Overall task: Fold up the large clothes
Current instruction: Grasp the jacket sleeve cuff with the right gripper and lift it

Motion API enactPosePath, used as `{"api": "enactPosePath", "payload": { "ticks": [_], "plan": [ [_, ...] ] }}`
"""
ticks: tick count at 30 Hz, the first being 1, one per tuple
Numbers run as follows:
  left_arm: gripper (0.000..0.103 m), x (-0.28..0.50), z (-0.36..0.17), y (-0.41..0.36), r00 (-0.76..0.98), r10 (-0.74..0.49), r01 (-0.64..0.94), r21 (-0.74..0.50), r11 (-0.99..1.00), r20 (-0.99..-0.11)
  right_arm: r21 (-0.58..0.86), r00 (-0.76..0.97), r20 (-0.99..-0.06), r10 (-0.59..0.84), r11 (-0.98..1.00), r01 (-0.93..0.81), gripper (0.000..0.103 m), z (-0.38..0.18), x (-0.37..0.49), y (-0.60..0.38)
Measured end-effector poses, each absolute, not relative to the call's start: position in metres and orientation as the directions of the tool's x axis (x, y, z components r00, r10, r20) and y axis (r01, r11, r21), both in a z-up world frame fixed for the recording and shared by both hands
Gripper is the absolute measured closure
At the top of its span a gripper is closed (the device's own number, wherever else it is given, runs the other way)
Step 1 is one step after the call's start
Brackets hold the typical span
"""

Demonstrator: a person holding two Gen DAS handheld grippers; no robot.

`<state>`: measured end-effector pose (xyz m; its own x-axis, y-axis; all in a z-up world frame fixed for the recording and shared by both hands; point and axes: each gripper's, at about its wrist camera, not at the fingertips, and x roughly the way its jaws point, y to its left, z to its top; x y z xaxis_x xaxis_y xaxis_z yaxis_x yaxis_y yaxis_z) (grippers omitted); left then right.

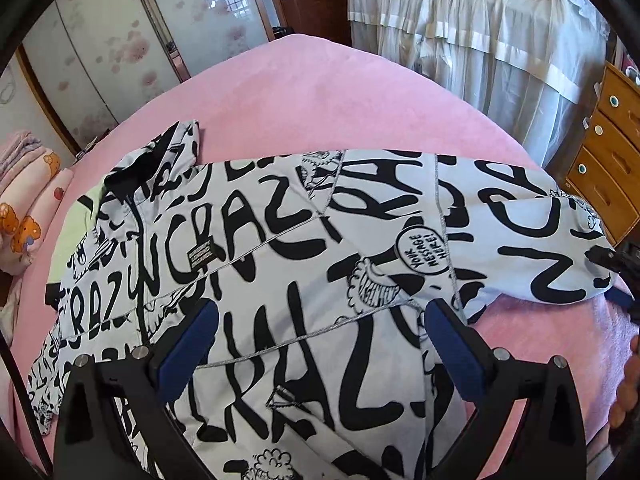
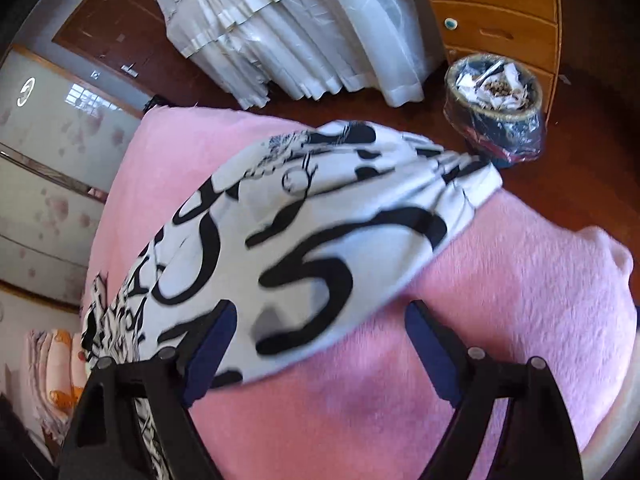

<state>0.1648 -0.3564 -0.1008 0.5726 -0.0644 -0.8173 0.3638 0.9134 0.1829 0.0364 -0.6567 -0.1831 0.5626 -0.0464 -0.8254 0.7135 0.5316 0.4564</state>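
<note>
jacket (image 1: 320, 248) spread on pink bed (image 1: 320, 92), hem cut off by frame | left claw (image 1: 320, 328) spread above its front | right claw (image 2: 316, 332) spread over blurred sleeve (image 2: 320, 220), cuff hangs past bed edge

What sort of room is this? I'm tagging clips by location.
Most likely a bedroom: the printed jacket lies on a bed with a pink blanket, a wooden chest of drawers stands alongside, and folded bedding is stacked at the far left.
</note>
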Motion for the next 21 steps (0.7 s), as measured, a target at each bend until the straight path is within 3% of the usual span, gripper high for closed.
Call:
{"api": "enactPosePath", "payload": {
  "ticks": [2,5,7,12,17,21],
  "plan": [
    [0.001,0.162,-0.099,-0.345,0.568,-0.062,0.353,0.175,0.919,-0.821,0.386,0.521,-0.847,-0.103,0.553,0.738,0.081,-0.179,0.049,-0.659],
    [0.001,0.158,-0.096,-0.324,0.561,-0.05,0.333,0.17,0.928,-0.826,0.348,0.543,-0.818,-0.189,0.589,0.729,0.096,-0.153,0.061,-0.649],
    [0.001,0.153,-0.091,-0.303,0.566,-0.034,0.31,0.174,0.935,-0.824,0.308,0.61,-0.746,-0.268,0.674,0.672,0.096,-0.115,0.068,-0.624],
    [0.001,0.147,-0.084,-0.252,0.568,0.01,0.243,0.179,0.954,-0.823,0.232,0.821,-0.559,-0.11,0.93,0.283,0.097,-0.035,0.089,-0.508],
    [0.001,0.151,-0.085,-0.199,0.533,0.027,0.144,0.122,0.982,-0.846,0.14,0.784,-0.606,0.136,0.988,-0.063,0.093,-0.044,0.102,-0.387],
    [0.001,0.154,-0.092,-0.173,0.501,0.02,0.099,0.08,0.992,-0.865,0.228,0.629,-0.736,0.251,0.966,-0.118,0.089,-0.103,0.11,-0.35]
  ]
}}
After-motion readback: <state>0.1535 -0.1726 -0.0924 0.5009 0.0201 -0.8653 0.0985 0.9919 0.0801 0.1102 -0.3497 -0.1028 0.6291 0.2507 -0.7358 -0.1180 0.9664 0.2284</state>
